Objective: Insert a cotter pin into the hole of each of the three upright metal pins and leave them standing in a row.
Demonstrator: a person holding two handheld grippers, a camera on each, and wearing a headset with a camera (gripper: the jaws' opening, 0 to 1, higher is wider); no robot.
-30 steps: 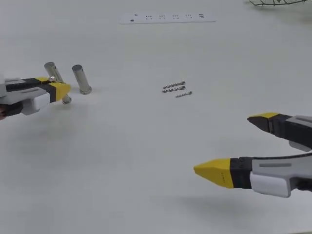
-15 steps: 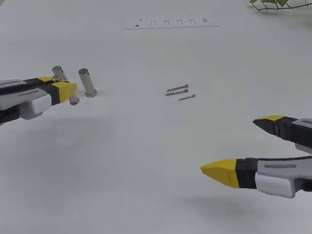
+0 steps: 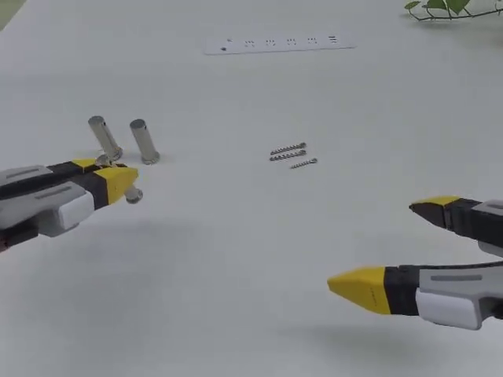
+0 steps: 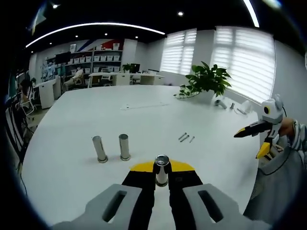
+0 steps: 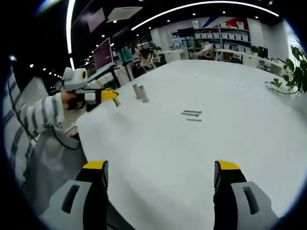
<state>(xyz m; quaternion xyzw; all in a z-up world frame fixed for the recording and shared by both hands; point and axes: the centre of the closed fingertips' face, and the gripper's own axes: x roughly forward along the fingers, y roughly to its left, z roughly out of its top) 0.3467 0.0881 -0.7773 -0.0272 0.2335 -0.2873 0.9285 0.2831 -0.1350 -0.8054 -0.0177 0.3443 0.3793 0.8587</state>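
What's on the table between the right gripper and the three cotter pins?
Nothing. The stretch between the right gripper and the cotter pins is bare white table, as the head view and the right gripper view both show.

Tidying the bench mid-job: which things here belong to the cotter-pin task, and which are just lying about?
Belongs to the job: two standing metal pins, third metal pin in the left gripper's shut jaws, three cotter pins, open right gripper.
Lying about: power strip, plant.
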